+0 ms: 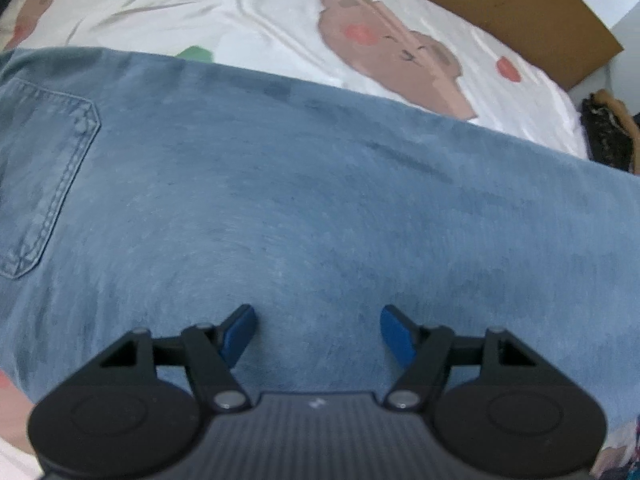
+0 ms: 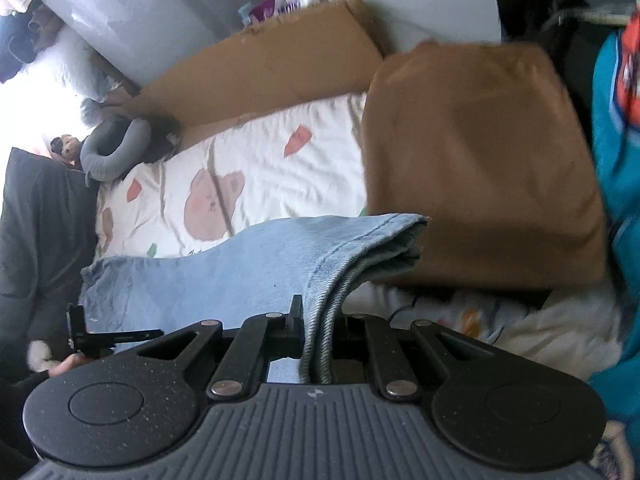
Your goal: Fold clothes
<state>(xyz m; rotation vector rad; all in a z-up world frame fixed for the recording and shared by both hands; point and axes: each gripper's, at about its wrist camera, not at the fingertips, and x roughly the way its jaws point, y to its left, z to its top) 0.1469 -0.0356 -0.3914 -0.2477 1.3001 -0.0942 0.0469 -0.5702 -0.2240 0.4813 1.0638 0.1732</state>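
A: Where are the jeans [image 1: 304, 208] rn?

B: Spread flat on the bed sheet [image 1: 256, 12], the white one w/ bear prints. Back pocket [image 1: 44, 176] faces up on the left of the left wrist view. Leg end is lifted off the bed by the right tool [image 2: 316, 320].

A: State of the tools?

B: Right tool is pinched nearly closed on the doubled leg edge near the hem [image 2: 384, 236], denim runs straight between its fingers. Left tool [image 1: 318, 330] is wide apart, blue pads [image 1: 242, 332] just over the fabric, gripping nothing.

A: How will it handle?

B: Denim's heavy-ish and fairly stiff for cloth, I reckon. Holds a crease, drapes in one sheet, not slippery. Two layers in the pinch, so the lower one could slide out if the grip is shallow.

A: Best place to grab?

B: Seams and hem, thick stitching gives bite. Left tool prob better pinning mid-leg as the fold line, or taking the side edge.

A: Anything in the way?

B: Brown folded cloth [image 2: 480, 160] lies just beyond the hem, cardboard box [image 2: 260, 68] at the bed's far edge. Keep the swing clear of both.
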